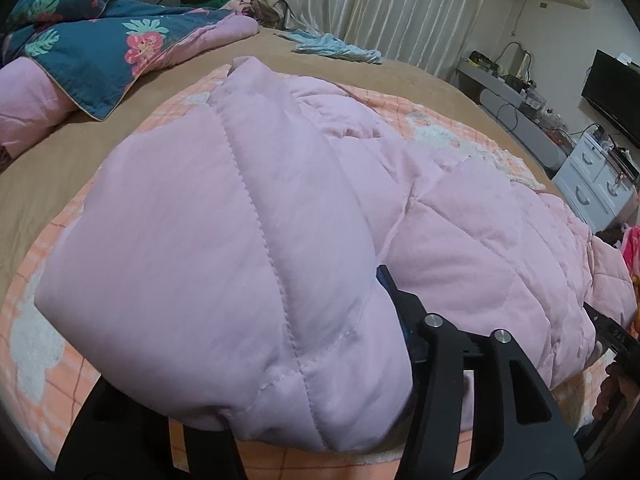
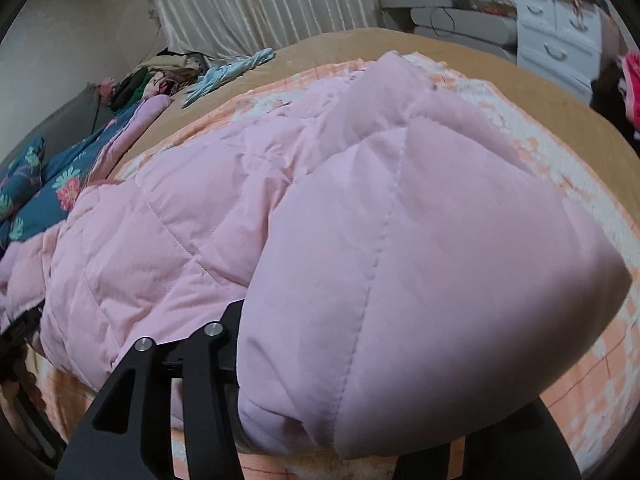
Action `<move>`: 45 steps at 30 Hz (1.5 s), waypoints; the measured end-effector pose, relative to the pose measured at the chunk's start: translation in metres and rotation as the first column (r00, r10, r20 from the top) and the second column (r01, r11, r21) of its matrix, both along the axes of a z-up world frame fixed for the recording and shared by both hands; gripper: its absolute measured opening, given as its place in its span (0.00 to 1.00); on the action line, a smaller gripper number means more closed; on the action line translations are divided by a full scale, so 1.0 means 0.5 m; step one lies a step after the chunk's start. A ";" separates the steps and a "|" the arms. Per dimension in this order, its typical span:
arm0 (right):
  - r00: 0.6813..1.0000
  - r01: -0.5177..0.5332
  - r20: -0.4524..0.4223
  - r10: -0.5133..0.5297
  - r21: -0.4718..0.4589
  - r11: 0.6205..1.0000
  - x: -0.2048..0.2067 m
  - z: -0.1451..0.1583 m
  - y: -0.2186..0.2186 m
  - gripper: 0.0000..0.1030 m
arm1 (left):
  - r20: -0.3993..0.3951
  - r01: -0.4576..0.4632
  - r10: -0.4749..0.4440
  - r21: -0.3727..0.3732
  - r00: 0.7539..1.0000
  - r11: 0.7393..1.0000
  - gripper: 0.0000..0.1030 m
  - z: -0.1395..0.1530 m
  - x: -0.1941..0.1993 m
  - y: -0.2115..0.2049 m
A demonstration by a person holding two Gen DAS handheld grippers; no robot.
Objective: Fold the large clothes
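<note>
A large pink quilted padded garment (image 1: 304,200) lies across the bed on an orange-and-white checked blanket (image 1: 52,344). It also fills the right wrist view (image 2: 360,216). My left gripper (image 1: 384,280) is shut on a bulging fold of the garment, which drapes over and hides its fingertips. My right gripper (image 2: 240,312) is shut on the other end of the garment, and the fabric hides its tips too. The right gripper's body shows at the far right edge of the left wrist view (image 1: 612,336).
The tan bedsheet (image 1: 80,136) surrounds the blanket. A blue floral duvet (image 1: 92,44) and clothes pile lie at the head. A light blue garment (image 1: 336,46) lies near the curtain. White drawers (image 1: 596,184), a TV and a grey stand are beside the bed.
</note>
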State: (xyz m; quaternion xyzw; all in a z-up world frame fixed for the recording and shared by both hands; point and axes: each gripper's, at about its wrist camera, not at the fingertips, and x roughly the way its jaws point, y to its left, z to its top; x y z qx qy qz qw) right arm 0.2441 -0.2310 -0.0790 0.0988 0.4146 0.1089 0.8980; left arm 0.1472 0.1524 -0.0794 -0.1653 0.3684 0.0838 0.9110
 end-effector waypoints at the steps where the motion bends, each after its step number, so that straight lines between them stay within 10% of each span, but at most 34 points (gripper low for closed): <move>1: 1.000 0.003 -0.005 -0.003 0.005 1.000 -0.003 0.001 -0.002 0.50 | -0.002 -0.001 0.001 0.002 1.000 1.000 0.47 0.001 -0.002 -0.001; 18: 0.999 0.030 0.045 -0.029 -0.027 0.999 -0.138 0.066 -0.050 0.94 | -0.034 -0.008 0.009 0.018 0.999 1.000 0.89 0.050 -0.086 -0.001; 45: 0.934 -0.097 0.328 0.142 -0.151 0.984 -0.385 0.242 0.037 0.96 | 0.152 0.097 -0.112 0.103 0.982 0.990 0.91 0.181 -0.268 -0.131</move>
